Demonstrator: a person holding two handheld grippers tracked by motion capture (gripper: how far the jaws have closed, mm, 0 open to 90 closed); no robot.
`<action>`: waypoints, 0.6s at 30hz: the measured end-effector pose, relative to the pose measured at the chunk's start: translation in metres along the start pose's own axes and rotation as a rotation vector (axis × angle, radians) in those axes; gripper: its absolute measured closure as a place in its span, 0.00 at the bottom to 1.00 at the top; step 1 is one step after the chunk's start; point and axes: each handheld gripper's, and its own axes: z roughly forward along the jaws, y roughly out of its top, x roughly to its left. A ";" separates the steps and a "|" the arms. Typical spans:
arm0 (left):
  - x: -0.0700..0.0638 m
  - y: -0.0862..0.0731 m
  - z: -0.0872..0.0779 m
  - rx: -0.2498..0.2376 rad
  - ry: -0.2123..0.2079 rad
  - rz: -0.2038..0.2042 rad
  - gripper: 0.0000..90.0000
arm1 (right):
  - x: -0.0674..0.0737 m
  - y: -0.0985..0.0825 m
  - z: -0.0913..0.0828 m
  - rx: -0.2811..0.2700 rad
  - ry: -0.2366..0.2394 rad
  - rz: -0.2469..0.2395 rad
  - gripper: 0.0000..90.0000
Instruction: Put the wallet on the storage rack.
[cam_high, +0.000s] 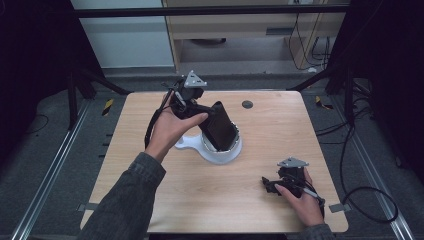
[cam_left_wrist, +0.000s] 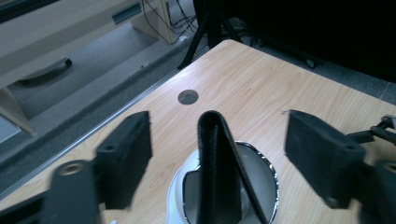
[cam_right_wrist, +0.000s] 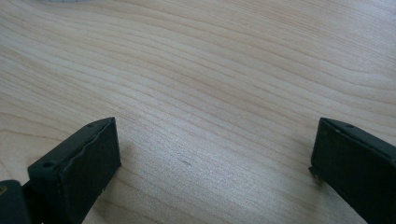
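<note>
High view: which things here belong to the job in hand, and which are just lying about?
In the job:
- black wallet, leaning in the white pan
- left gripper, open around it

Lying about:
- right gripper, open, idle on the table
- round hole cover

Recording bay in a lab or test room, not a home.

I work at a bare light-wood table (cam_high: 280, 150) with a round cable port (cam_high: 247, 104) near its far edge, standing on grey carpet (cam_high: 60, 165). Metal floor rails (cam_high: 47, 175) run along both sides, with yellow-and-black hazard tape (cam_high: 107, 106) stuck down beside them. Black tripod legs (cam_high: 95, 82) and dark curtains (cam_high: 35, 55) close in the left and right. Loose black cables (cam_high: 367, 200) trail across the floor on my right. Behind the table stand a pale cabinet (cam_high: 122, 40) and a wooden desk unit (cam_high: 235, 30) with more wiring hanging under it.
</note>
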 end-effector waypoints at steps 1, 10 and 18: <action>-0.002 -0.002 -0.002 -0.004 -0.007 -0.004 0.19 | 0.000 0.000 0.000 0.001 0.000 0.001 0.02; -0.022 -0.024 -0.018 -0.039 -0.056 0.031 0.08 | 0.000 0.000 0.000 0.001 -0.001 0.003 0.02; -0.038 -0.049 -0.030 -0.070 -0.092 0.049 0.06 | 0.001 0.000 0.000 0.001 -0.002 0.003 0.02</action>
